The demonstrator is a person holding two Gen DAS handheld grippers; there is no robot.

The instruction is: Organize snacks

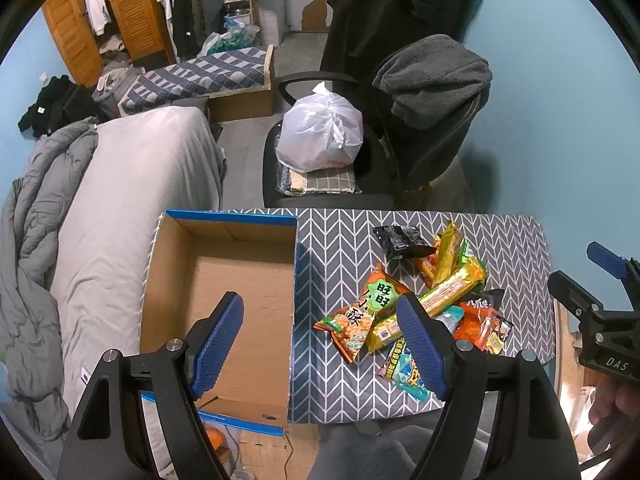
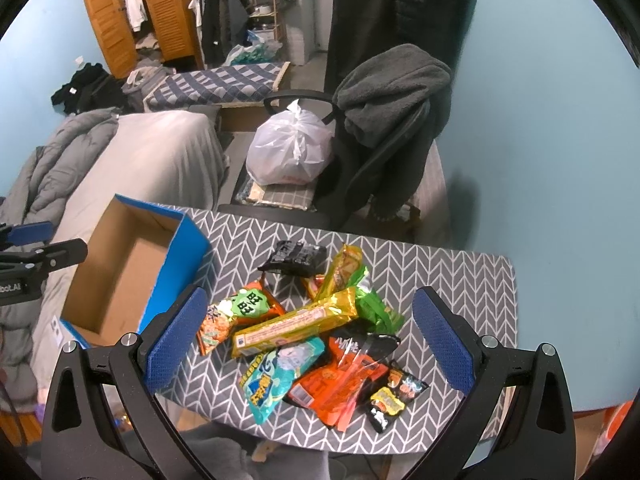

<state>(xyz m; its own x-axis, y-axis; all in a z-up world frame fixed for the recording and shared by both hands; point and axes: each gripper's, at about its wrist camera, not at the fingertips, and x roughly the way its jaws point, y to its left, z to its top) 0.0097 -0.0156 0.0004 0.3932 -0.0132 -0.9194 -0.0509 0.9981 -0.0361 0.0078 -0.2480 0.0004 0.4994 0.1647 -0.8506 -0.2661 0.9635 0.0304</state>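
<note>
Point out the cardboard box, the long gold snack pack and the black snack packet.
cardboard box (image 1: 240, 276), left wrist view, inner floor.
long gold snack pack (image 2: 296, 322), right wrist view, middle.
black snack packet (image 2: 294, 258), right wrist view, centre.

a bedroom (bed (image 1: 132, 200), wooden wardrobe (image 1: 120, 12), hanging clothes (image 1: 188, 8)).

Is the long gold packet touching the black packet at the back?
Apart. The right wrist view shows patterned cloth between the gold packet and the black packet.

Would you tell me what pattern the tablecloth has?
Grey tablecloth with a white herringbone pattern, clearest in the right wrist view.
</note>
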